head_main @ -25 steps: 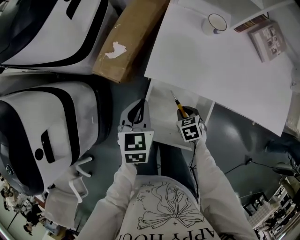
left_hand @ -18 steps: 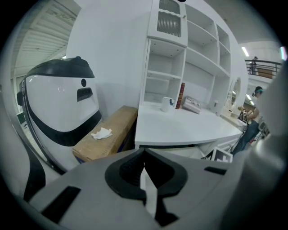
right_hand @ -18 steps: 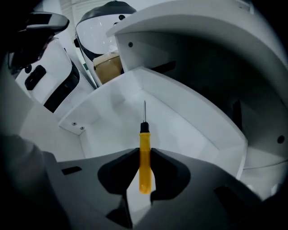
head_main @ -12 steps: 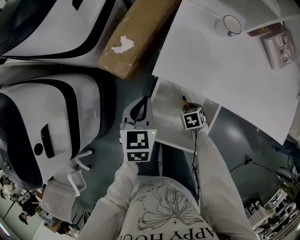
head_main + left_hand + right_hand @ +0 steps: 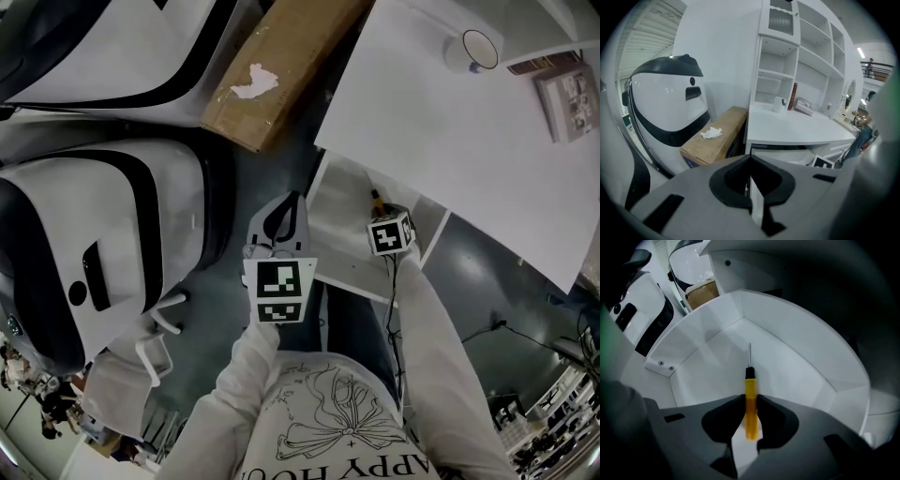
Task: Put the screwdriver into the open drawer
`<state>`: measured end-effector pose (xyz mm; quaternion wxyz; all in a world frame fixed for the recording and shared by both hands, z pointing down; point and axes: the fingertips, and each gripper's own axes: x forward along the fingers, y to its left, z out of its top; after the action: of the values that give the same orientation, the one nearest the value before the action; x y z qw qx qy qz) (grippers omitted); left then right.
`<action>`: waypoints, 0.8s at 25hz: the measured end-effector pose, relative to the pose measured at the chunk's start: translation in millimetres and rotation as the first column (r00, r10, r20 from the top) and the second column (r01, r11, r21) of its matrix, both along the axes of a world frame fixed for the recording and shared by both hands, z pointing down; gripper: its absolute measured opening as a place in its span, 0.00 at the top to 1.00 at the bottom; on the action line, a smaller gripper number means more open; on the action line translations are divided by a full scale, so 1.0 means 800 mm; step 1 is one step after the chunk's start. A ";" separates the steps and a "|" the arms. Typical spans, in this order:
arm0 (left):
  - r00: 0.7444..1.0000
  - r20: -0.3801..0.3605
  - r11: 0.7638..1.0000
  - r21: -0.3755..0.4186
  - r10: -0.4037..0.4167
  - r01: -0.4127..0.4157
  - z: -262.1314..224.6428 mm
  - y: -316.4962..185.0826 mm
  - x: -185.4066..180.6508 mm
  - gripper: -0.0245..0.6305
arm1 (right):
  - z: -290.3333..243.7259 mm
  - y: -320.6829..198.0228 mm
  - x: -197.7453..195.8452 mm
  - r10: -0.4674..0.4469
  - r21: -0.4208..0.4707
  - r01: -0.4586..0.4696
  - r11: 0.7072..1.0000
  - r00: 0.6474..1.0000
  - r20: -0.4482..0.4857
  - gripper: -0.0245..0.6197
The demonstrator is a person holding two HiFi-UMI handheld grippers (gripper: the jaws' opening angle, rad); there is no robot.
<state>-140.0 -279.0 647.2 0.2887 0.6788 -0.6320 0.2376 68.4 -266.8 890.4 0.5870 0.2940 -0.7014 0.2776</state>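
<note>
My right gripper (image 5: 750, 404) is shut on a screwdriver (image 5: 750, 399) with a yellow handle and a thin metal shaft that points forward over the inside of the open white drawer (image 5: 797, 366). In the head view the right gripper (image 5: 382, 211) hangs over the drawer (image 5: 342, 225) under the white desk (image 5: 469, 150), and only the screwdriver's (image 5: 377, 200) tip end shows past the marker cube. My left gripper (image 5: 279, 225) is shut and empty, held left of the drawer over the grey floor; in its own view the left gripper (image 5: 750, 161) has its jaws pressed together.
A large white and black machine (image 5: 103, 234) stands at the left. A brown cardboard box (image 5: 272, 75) with a torn patch lies beside the desk. On the desk are a white cup (image 5: 473, 49) and a book (image 5: 567, 89). Cables (image 5: 487, 328) trail on the floor at right.
The right gripper has carried the screwdriver a little farther over the drawer. The left gripper has barely moved.
</note>
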 end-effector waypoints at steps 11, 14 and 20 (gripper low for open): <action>1.000 0.001 0.998 0.063 -0.010 0.010 -0.047 -0.002 -0.003 0.96 | -0.094 -0.008 -0.008 0.021 0.125 -0.037 0.991 0.992 0.127 0.81; 1.000 -0.001 0.994 0.108 -0.001 0.001 -0.074 -0.007 0.003 0.96 | -0.152 -0.017 -0.005 0.047 0.184 -0.081 0.980 0.982 0.183 0.81; 1.000 -0.016 0.980 0.198 0.016 -0.012 -0.143 -0.012 0.018 0.96 | -0.295 -0.040 0.004 0.102 0.353 -0.220 0.909 0.941 0.322 0.81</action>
<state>-125.8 -288.7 533.0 0.2239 0.7107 -0.6450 0.1697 71.8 -298.5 654.4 0.3810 0.4159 -0.7949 0.2235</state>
